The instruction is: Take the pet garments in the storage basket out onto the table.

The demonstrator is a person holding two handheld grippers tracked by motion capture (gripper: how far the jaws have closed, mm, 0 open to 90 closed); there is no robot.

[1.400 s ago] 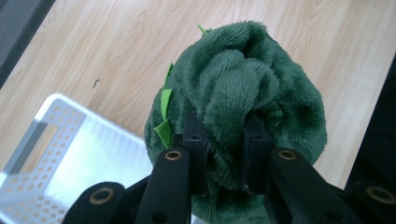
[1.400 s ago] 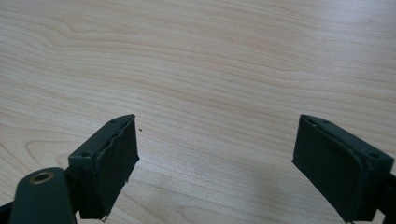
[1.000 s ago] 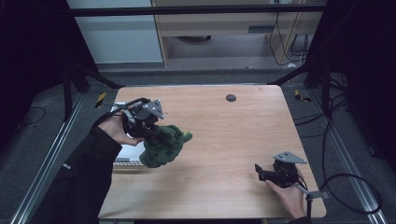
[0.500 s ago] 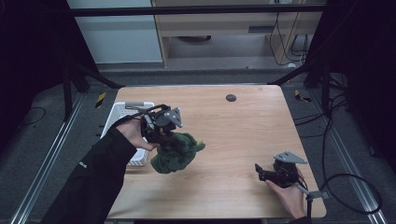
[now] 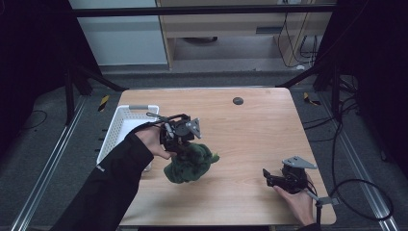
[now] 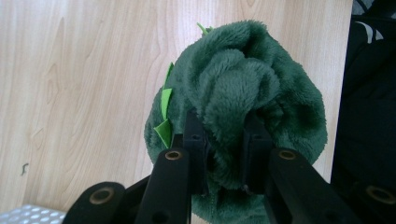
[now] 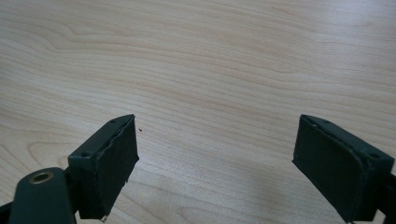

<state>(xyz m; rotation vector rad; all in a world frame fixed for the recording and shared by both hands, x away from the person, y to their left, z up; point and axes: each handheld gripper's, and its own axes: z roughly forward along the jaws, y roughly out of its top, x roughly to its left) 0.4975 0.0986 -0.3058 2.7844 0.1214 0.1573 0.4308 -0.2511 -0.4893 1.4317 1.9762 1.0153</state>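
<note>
Carrying the green plush toy [image 5: 189,163] now in my left gripper [image 5: 185,144] — jaws pinched tight into a fold of the fleece, as the left gripper view shows, with the plush [image 6: 243,112] bulging up between and around them. It hangs over the wooden table [image 5: 250,125], left of the middle and just right of the white basket [image 5: 120,127], its lower edge at or barely off the wood; I cannot tell which. So by my read the pick from the basket side is done, and what is left is the set-down somewhere out on the open wood, then the release. My right gripper [image 5: 269,179] waits at the near right corner, jaws spread wide over bare table [image 7: 210,70], holding nothing. Against the frame a second ago, the toy has travelled right and nearer to me — it was up against the basket's edge then, and now the basket stands fully uncovered. The right hand [image 5: 296,199] has not budged in that time.
</note>
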